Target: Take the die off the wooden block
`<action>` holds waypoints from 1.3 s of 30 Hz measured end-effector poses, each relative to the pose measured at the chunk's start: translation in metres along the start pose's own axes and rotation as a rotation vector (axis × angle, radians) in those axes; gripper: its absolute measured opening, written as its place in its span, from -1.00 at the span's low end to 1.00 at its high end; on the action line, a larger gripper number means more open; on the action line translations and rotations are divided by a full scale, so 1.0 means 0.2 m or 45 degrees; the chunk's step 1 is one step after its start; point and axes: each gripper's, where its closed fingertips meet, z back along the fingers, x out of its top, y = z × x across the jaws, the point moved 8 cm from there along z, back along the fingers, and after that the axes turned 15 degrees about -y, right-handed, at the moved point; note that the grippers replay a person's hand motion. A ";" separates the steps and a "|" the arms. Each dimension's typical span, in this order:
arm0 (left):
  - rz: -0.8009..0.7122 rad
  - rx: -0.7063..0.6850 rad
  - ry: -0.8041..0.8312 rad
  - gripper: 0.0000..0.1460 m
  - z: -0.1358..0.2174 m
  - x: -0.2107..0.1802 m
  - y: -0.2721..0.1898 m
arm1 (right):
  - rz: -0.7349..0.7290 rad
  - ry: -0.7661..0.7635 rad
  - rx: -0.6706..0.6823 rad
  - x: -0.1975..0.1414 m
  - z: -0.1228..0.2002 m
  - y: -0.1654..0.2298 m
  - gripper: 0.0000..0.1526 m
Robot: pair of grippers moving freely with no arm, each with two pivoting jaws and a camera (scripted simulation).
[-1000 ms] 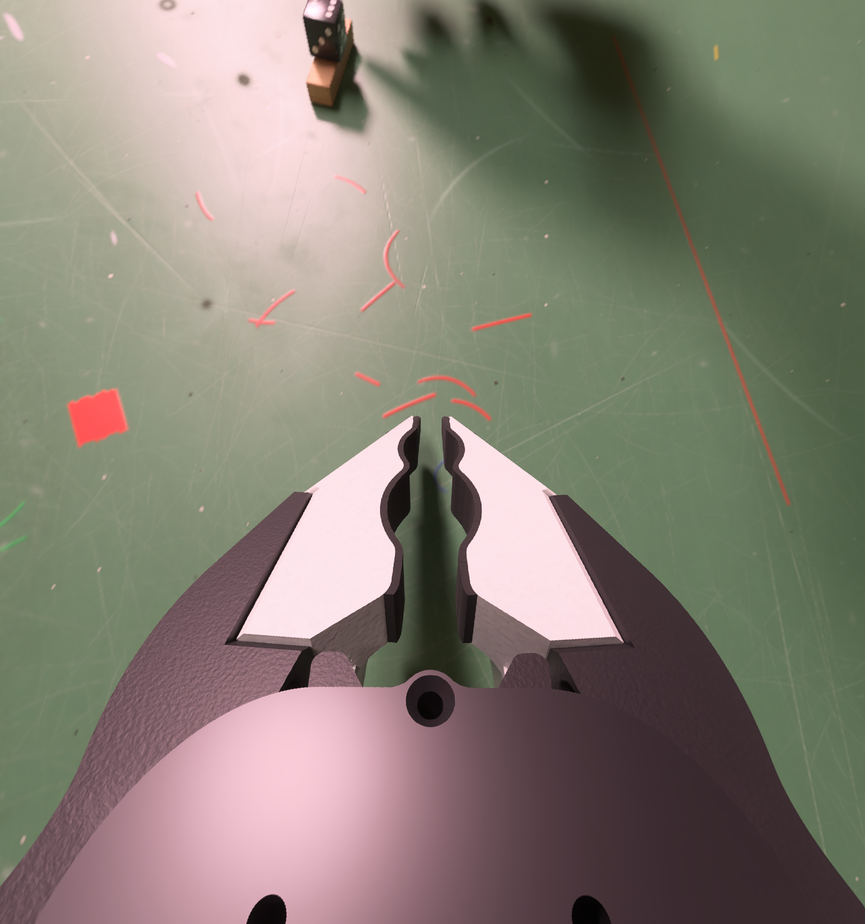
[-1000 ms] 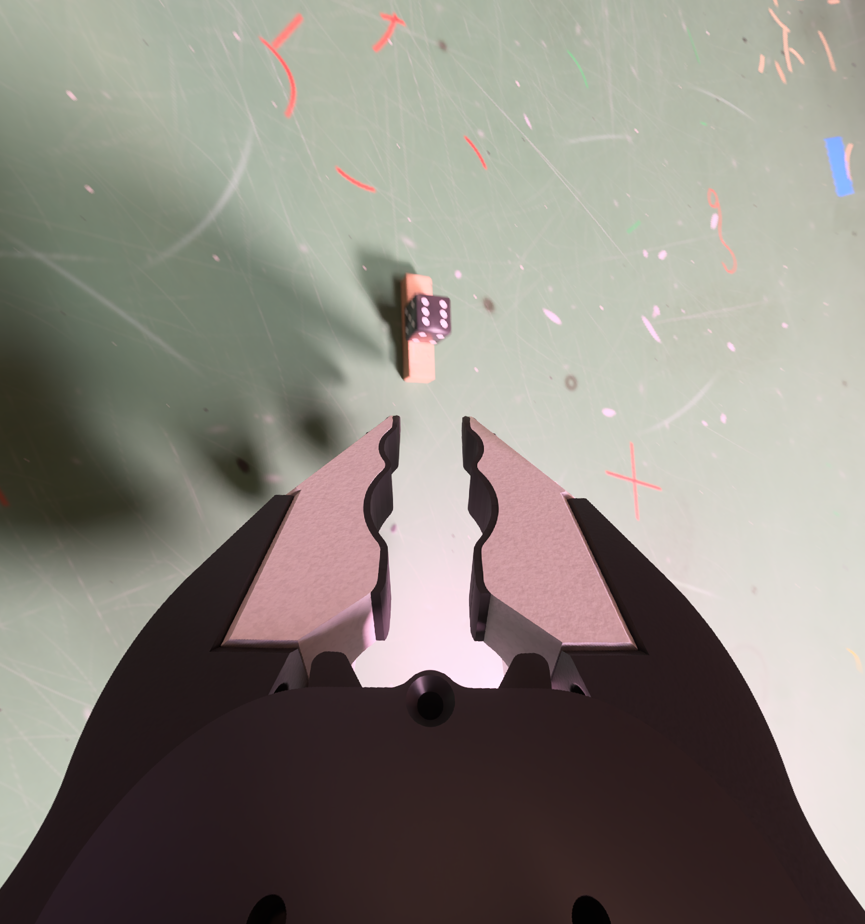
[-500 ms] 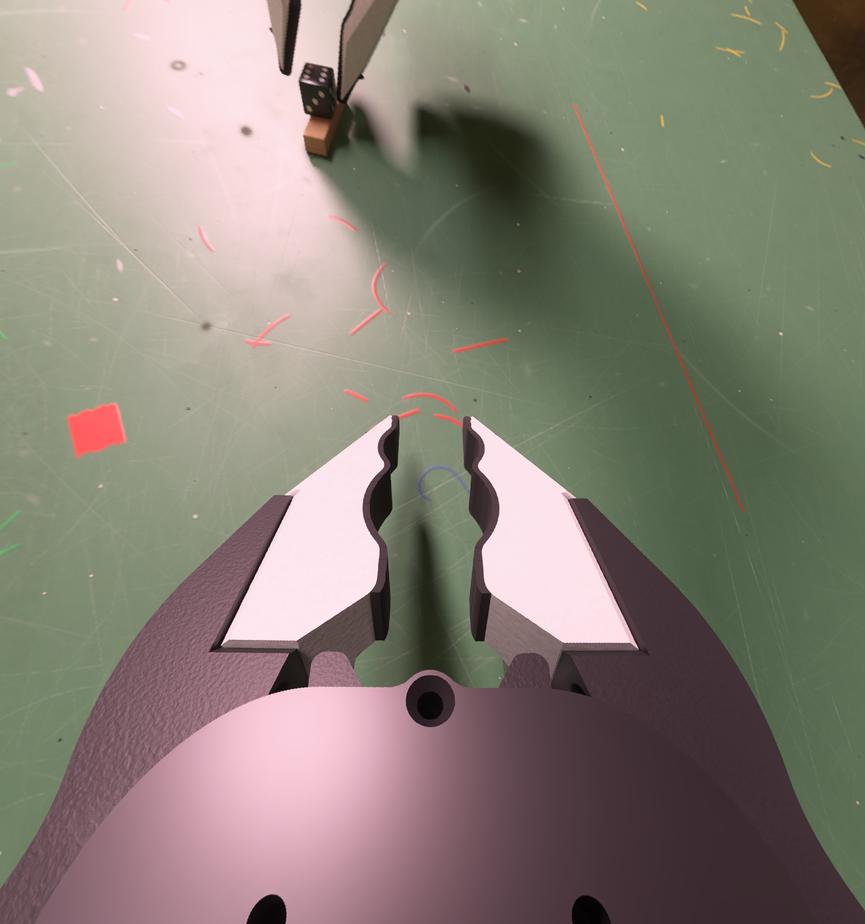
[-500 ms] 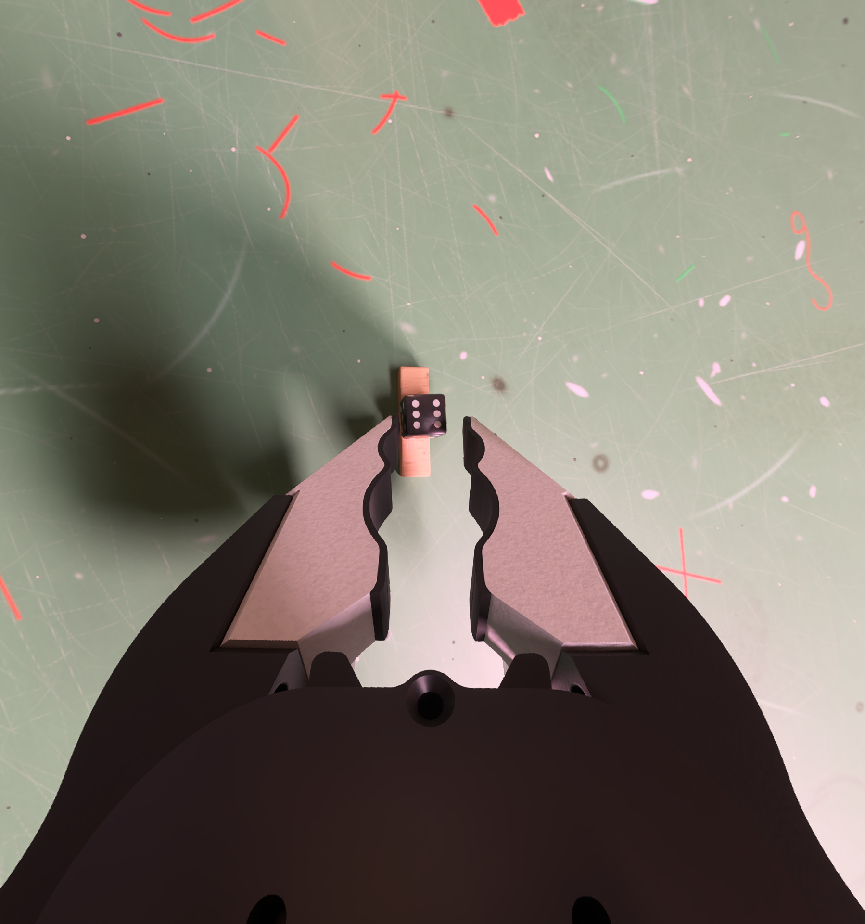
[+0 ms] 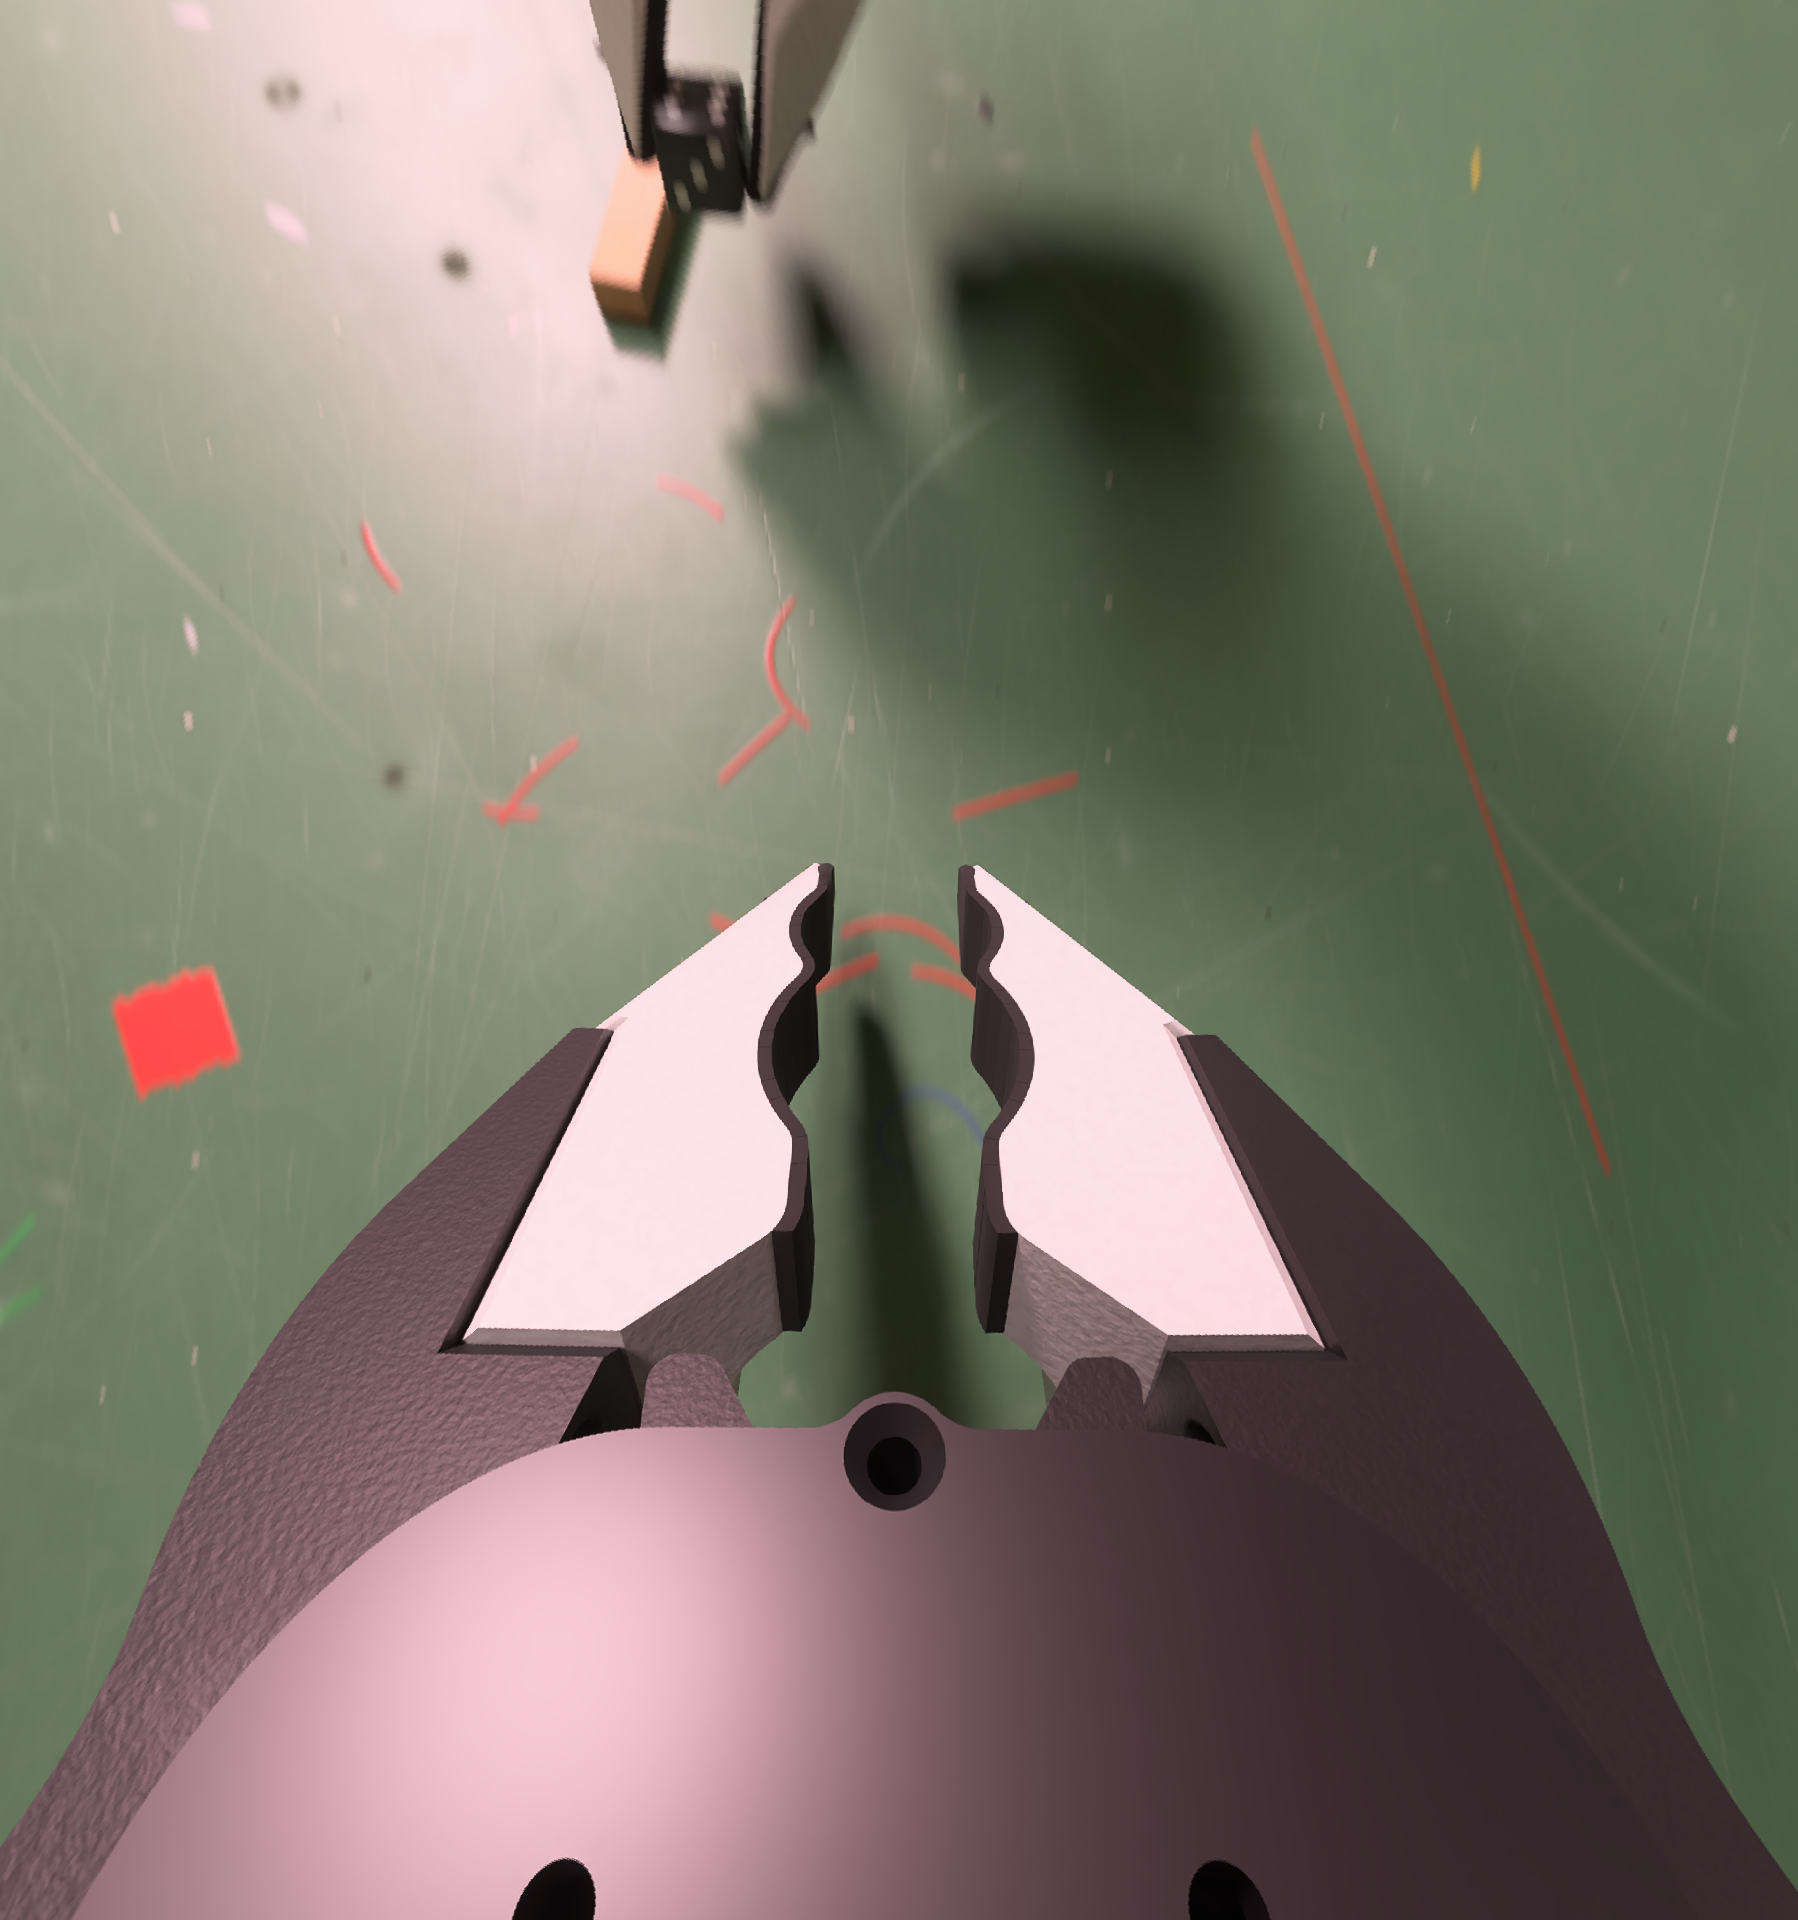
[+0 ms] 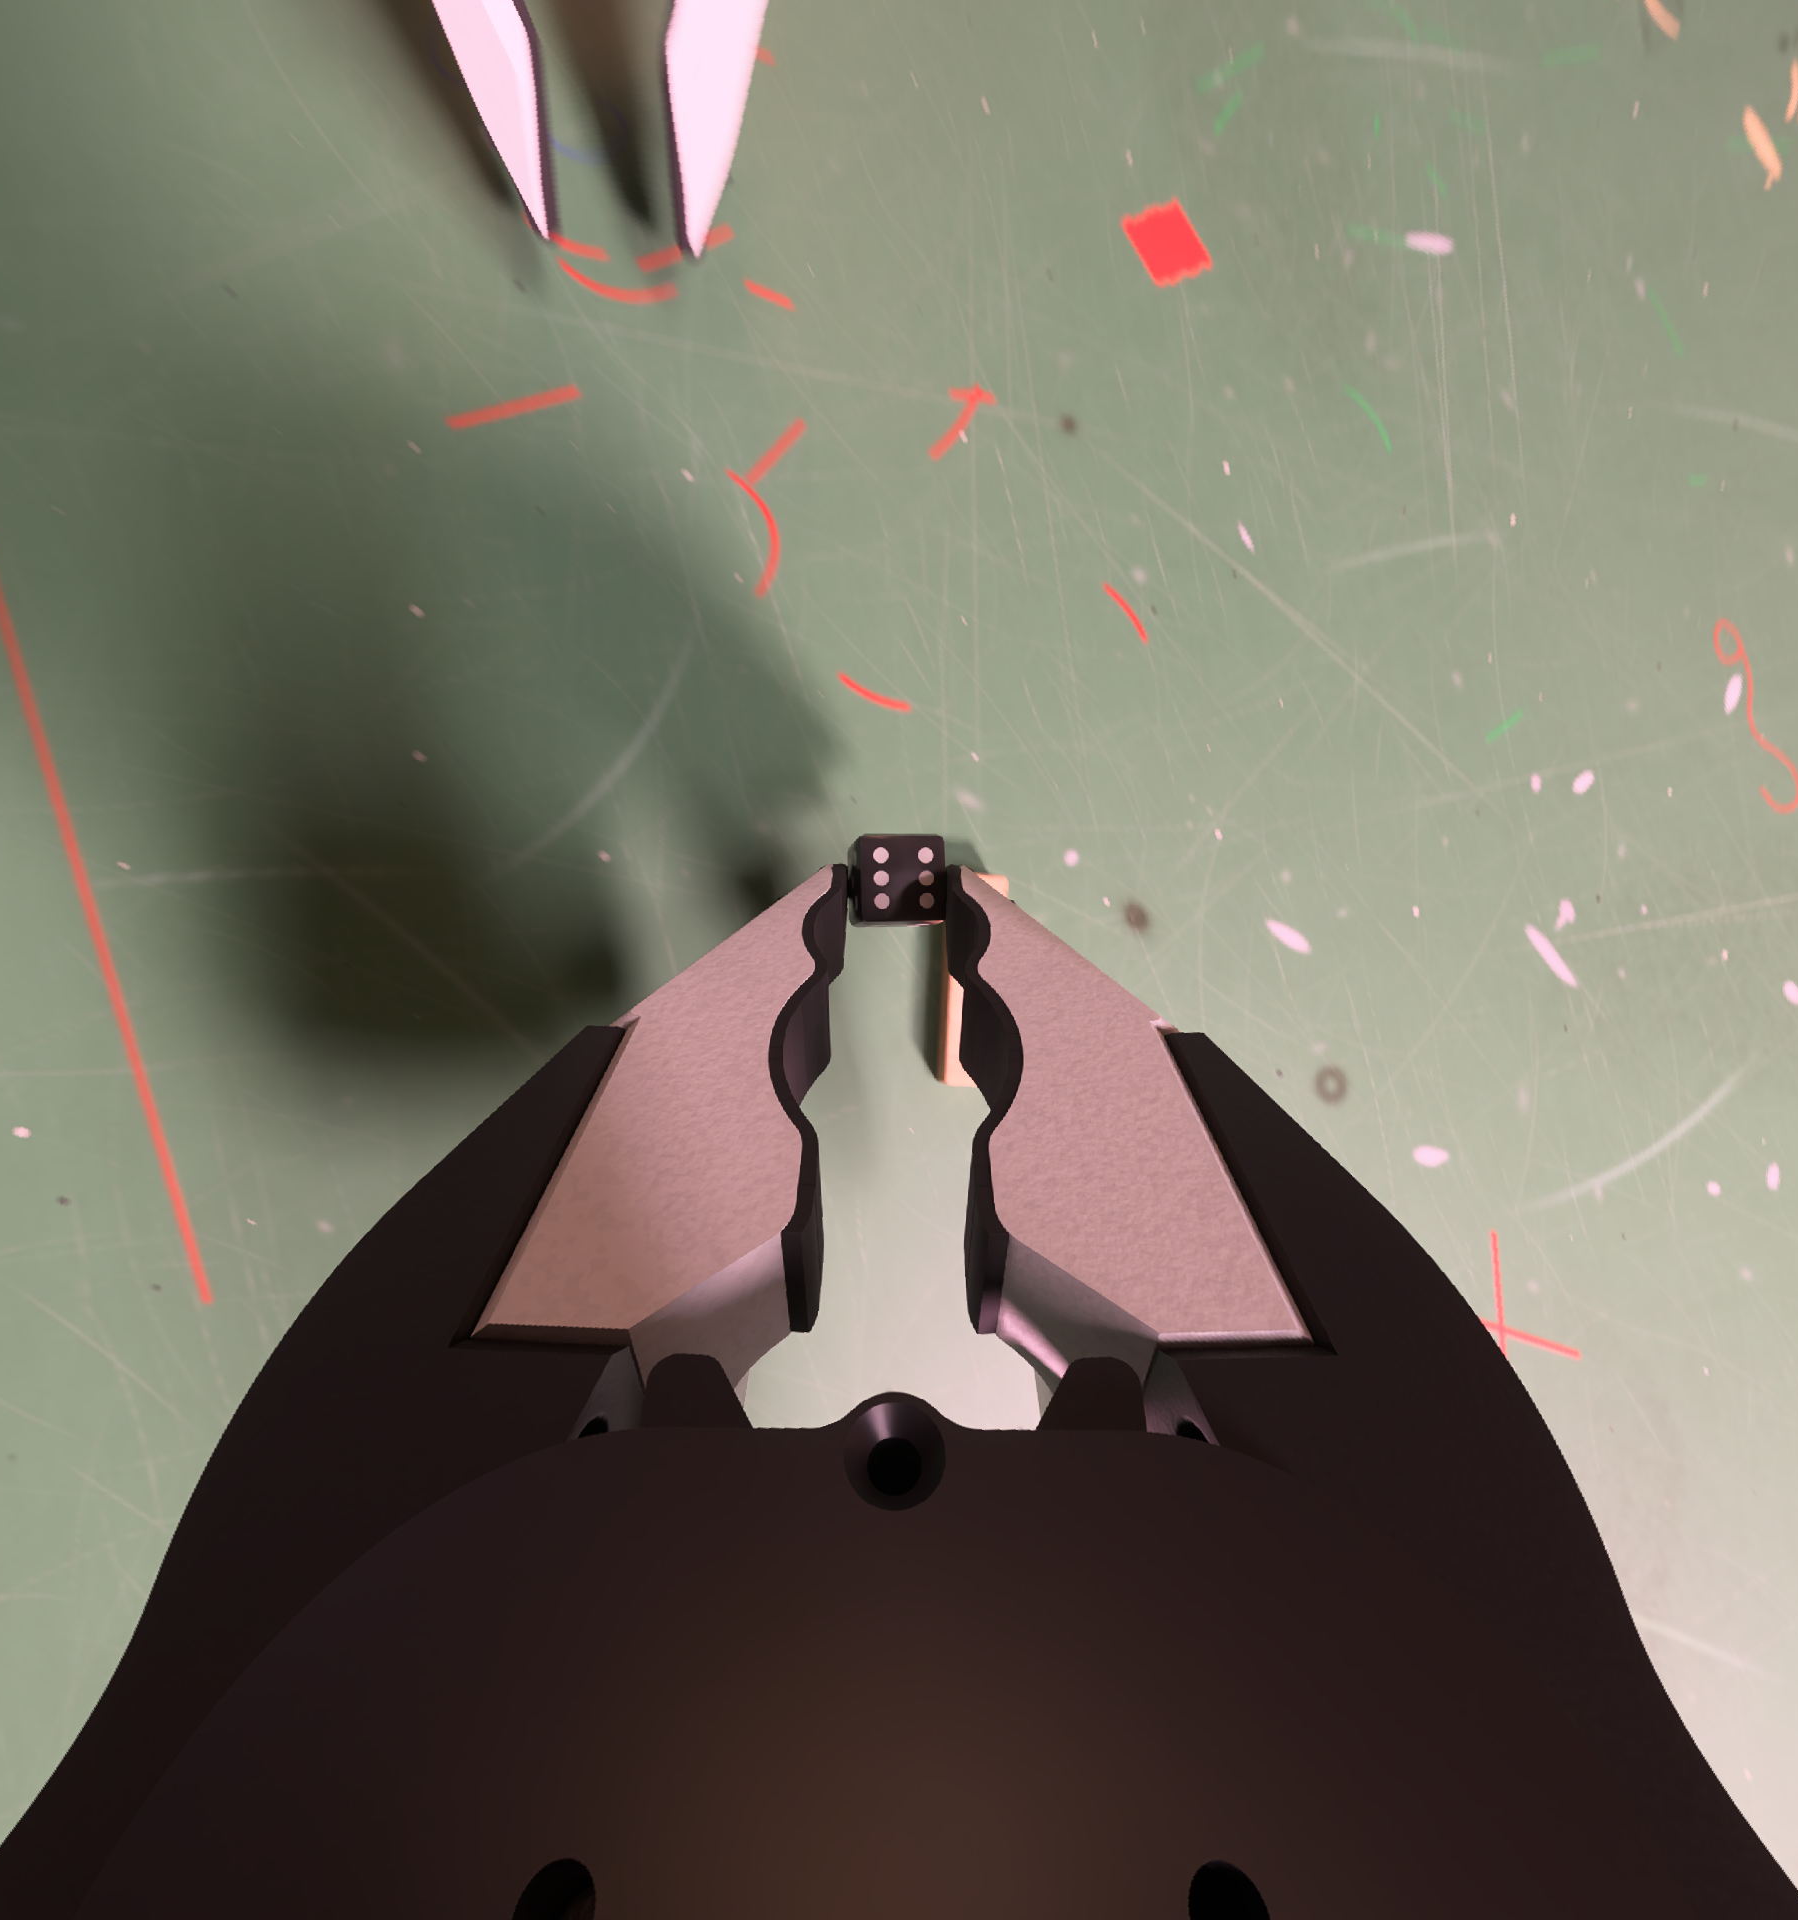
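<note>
A small black die with white pips (image 6: 897, 881) sits pinched between the fingertips of my right gripper (image 6: 895, 896), which is shut on it. The tan wooden block (image 6: 949, 1039) lies on the green mat just right of and below the die, mostly hidden by the right finger. In the left wrist view the die (image 5: 703, 140) shows far off between the right gripper's fingers (image 5: 786, 104), above and beside the block (image 5: 627, 249). My left gripper (image 5: 895, 883) is open and empty, low over the mat, well away from the block. It also shows in the right wrist view (image 6: 614, 244).
The scratched green mat (image 5: 1497, 312) carries red marks, a red square patch (image 5: 176, 1029) and a long red line (image 5: 1425, 644). The patch also shows in the right wrist view (image 6: 1165, 241). A dark shadow lies between the two grippers.
My right gripper moved forward over the block and closed on the die, which now sits off the block's top. My left gripper opened from nearly shut and edged toward the block.
</note>
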 end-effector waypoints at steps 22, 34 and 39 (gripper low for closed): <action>-0.204 -0.042 -0.001 -0.49 -0.26 0.12 -0.06 | 0.087 -0.158 0.156 0.19 -0.20 0.22 -0.76; -0.133 0.031 -0.067 -0.45 -0.22 0.07 0.02 | -0.013 -0.202 0.090 0.18 -0.19 0.11 -0.76; -0.134 0.022 -0.077 -0.58 -0.24 0.09 0.02 | -0.026 -0.183 0.113 0.16 -0.17 0.15 -0.76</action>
